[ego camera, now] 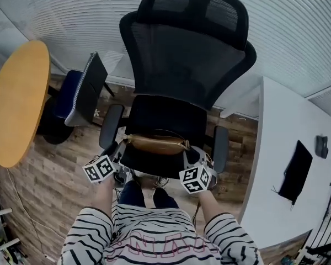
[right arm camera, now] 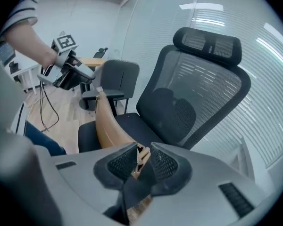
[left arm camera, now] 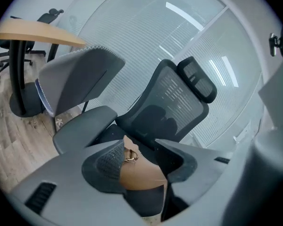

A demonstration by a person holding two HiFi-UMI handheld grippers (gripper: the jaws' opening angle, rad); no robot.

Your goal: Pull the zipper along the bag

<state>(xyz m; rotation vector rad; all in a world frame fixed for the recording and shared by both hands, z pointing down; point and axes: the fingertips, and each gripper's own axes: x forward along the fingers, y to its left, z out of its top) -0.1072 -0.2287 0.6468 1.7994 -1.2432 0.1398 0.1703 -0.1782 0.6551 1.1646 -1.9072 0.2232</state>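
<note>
left tongs [left arm camera: 140, 144]: wide apart | right tongs [right arm camera: 144, 148]: only narrowly apart

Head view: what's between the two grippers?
The tan bag lies across the chair seat, spanning from the left gripper to the right gripper. The head view shows it; each gripper view shows one bag end between its jaws.

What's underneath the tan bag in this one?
The tan bag rests on the black office chair's seat, which shows behind and in front of it. The patch directly beneath is covered.
</note>
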